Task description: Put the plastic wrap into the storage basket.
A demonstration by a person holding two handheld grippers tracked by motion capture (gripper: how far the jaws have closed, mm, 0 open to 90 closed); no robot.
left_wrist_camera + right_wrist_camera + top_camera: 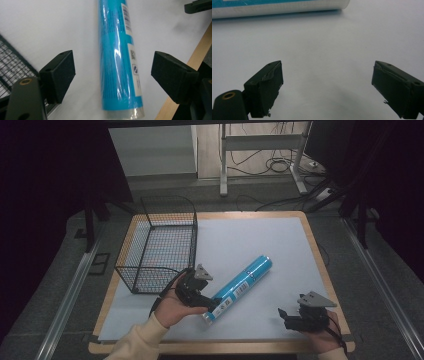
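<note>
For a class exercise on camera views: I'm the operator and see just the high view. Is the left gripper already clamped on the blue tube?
Observer: No. In the left gripper view the left gripper straddles the blue tube, both pads clear of it.
Operator: And the right gripper?
Observer: The right gripper stands open over bare white sheet, the tube beyond its jaws.
Operator: Which end is the left gripper at?
Observer: The clear-capped end.

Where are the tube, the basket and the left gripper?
tube (243, 282), high view, mid-body by the label
basket (167, 198), high view, far rim
left gripper (112, 75), left gripper view, midway between its fingers
</note>
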